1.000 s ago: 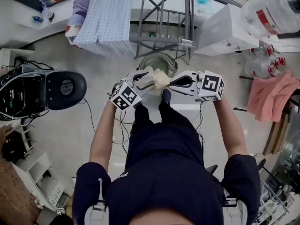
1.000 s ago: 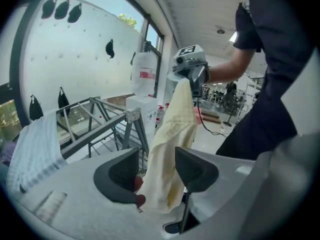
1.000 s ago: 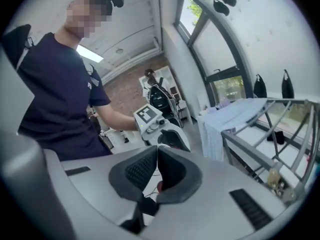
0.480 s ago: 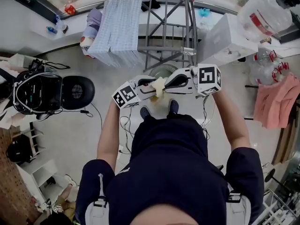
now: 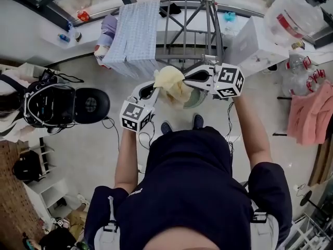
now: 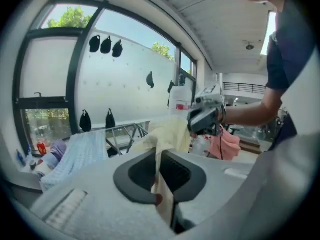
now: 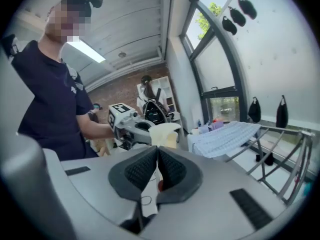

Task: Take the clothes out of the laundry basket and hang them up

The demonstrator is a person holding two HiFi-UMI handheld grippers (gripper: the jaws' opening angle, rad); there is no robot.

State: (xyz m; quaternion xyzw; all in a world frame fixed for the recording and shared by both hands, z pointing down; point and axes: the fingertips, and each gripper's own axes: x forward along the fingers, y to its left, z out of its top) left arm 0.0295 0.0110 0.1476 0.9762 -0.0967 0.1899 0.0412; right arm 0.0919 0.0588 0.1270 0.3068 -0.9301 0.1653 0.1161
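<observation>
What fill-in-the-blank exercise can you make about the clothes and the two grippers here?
The left gripper and the right gripper both grip one pale ___ garment.
The blue cloth hangs over the metal drying ___.
The pink cloth is at the head view's ___ edge.
Missing words: yellow, rack, right.

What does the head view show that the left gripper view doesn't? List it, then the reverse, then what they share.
Head view only: the green laundry basket on the floor, the person's shoes, the marker cube on the left claw. Left gripper view only: dark items hanging at the window, trees outside. Both: the yellow cloth, the left claw just closed on it, the right claw shut on it, the blue garment on the drying rack, the pink cloth.
</observation>
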